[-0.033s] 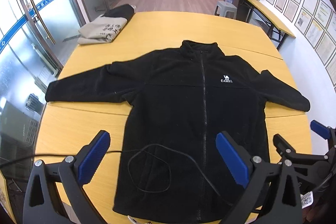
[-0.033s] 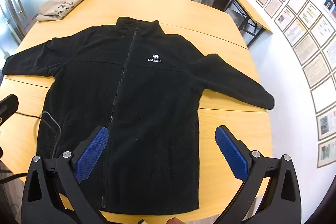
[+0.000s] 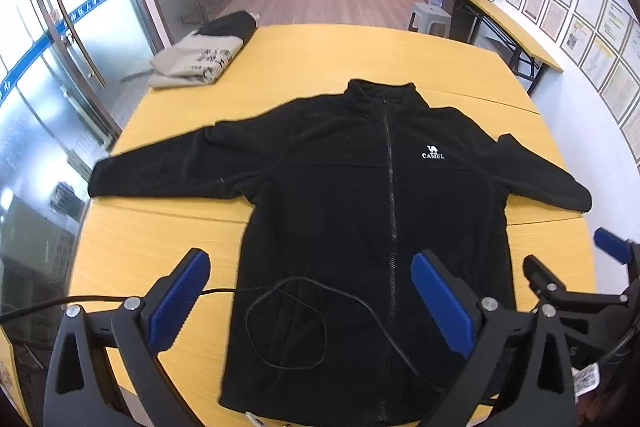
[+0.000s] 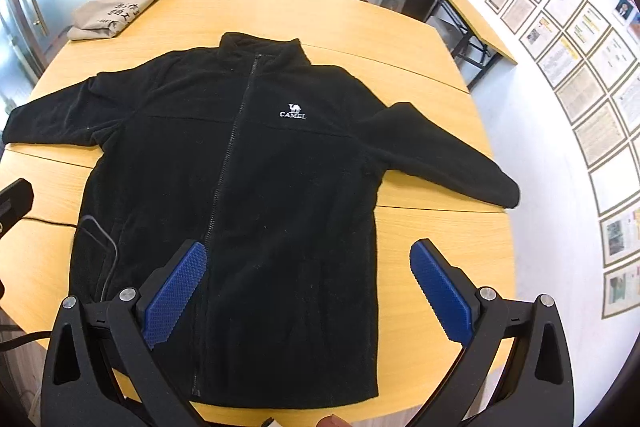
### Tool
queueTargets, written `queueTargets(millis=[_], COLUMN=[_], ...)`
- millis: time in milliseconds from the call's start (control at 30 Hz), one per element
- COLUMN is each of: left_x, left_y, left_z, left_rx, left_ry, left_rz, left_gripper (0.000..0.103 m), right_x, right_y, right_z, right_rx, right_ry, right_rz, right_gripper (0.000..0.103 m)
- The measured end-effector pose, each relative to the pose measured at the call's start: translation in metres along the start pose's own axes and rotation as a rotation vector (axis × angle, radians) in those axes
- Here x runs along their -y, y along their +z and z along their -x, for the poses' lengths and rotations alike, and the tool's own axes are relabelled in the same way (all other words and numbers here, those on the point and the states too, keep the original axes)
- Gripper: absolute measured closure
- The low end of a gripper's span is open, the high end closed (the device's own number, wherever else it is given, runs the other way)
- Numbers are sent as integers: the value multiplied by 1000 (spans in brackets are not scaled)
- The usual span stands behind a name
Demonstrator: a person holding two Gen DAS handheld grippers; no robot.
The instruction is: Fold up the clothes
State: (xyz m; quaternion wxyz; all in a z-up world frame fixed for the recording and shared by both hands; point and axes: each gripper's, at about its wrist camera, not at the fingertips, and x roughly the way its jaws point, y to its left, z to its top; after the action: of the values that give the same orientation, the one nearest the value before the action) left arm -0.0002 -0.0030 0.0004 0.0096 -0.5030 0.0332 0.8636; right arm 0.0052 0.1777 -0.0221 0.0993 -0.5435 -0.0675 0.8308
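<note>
Fleece jacket (image 3: 372, 211) lies flat, sleeves outspread.

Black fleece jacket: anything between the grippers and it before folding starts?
One thing: a thin black cable lies looped on the jacket near its hem, below the open left gripper. Nothing blocks the open right gripper.

L wrist cam: near table (image 3: 320, 67) edge, faces fwd over jacket (image 3: 360, 207) | R wrist cam: same, further right | both share jacket (image 4: 260, 167) + table (image 4: 280, 11)
</note>
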Motion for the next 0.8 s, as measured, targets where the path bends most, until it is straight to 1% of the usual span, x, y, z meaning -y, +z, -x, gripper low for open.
queueTargets(millis=[167, 233, 267, 367, 467, 600, 667, 800], left_x=[-8, -11, -12, -17, -21, -24, -25, -22], left_y=[0, 1, 1, 4, 8, 9, 8, 10], left_z=[1, 1, 1, 1, 0, -1, -4, -9], left_rx=[63, 88, 101, 95, 89, 97, 87, 61], left_ry=[15, 22, 25, 12, -2, 10, 15, 14], left_rz=[-38, -53, -60, -56, -51, -51, -51, -54], left_gripper=[0, 0, 0, 0, 0, 0, 0, 0], right_x=[-13, -7, -9, -17, -15, -22, -26, -11], right_y=[0, -3, 1, 11, 3, 7, 9, 14], right_z=[3, 1, 6, 16, 21, 25, 24, 13], right_rx=[22, 28, 20, 4, 32, 16, 2, 0], right_ry=[5, 10, -10, -35, -33, -39, -47, -43], right_rz=[9, 6, 3, 0, 3, 8, 16, 17], right_gripper=[0, 0, 0, 0, 0, 0, 0, 0])
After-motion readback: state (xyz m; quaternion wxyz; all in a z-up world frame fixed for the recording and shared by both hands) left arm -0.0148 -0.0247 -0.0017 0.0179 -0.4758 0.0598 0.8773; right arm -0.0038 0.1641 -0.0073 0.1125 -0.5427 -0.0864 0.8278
